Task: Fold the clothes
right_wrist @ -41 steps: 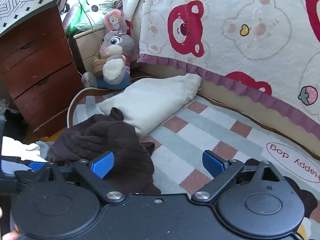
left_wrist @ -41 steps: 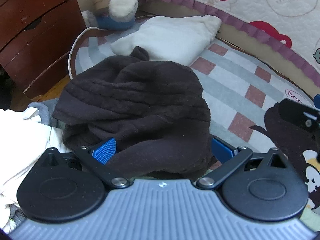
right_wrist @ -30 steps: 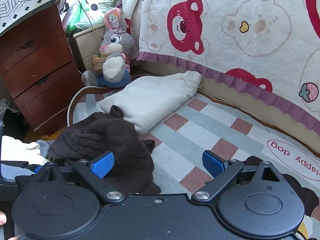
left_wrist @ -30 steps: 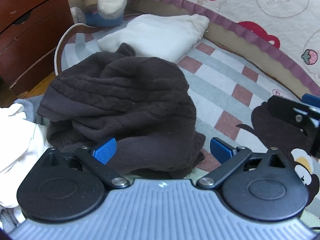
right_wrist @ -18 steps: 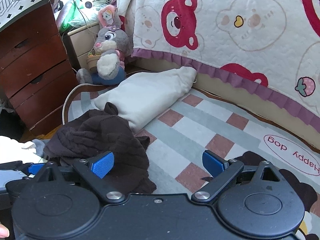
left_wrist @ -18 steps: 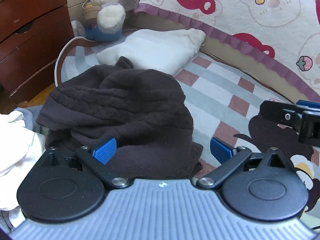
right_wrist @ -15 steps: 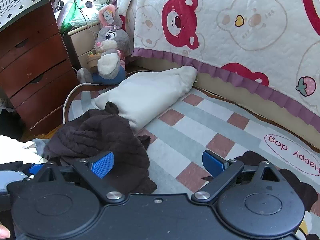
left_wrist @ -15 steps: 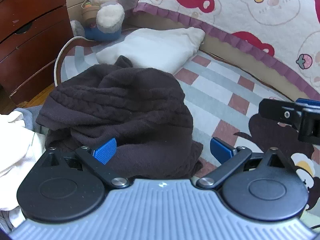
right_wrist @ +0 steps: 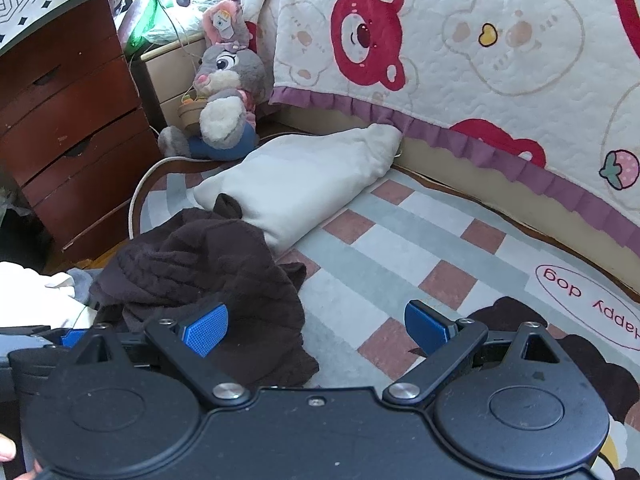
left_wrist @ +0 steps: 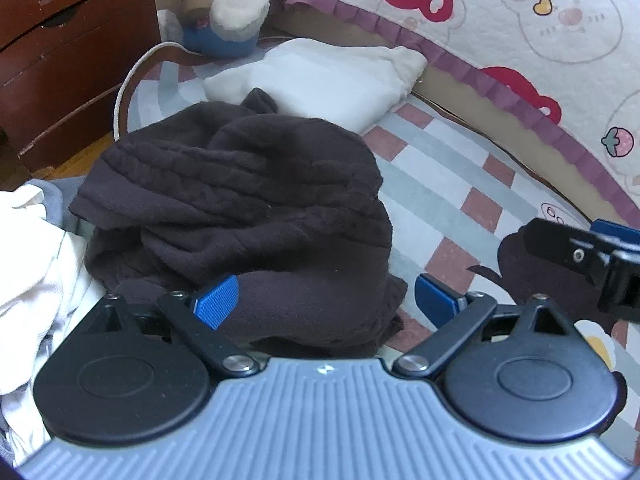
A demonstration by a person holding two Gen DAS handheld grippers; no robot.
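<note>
Left wrist view: both grippers spread wide over a crumpled dark sweater (left_wrist: 236, 208) on the checked rug (left_wrist: 448, 184).
The left gripper (left_wrist: 326, 300) straddles its near edge; the right gripper (right_wrist: 316, 326) holds nothing; closing now could bunch several layers.

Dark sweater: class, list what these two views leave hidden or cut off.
- Dark sweater: bunched; sleeves and front indistinguishable, near edge hidden behind the left gripper, left wrist view.
- White clothes: cut off by the left edge.
- Plush rabbit: head cropped by the top edge.
- Right gripper: its body hides the rug beneath, right wrist view.
</note>
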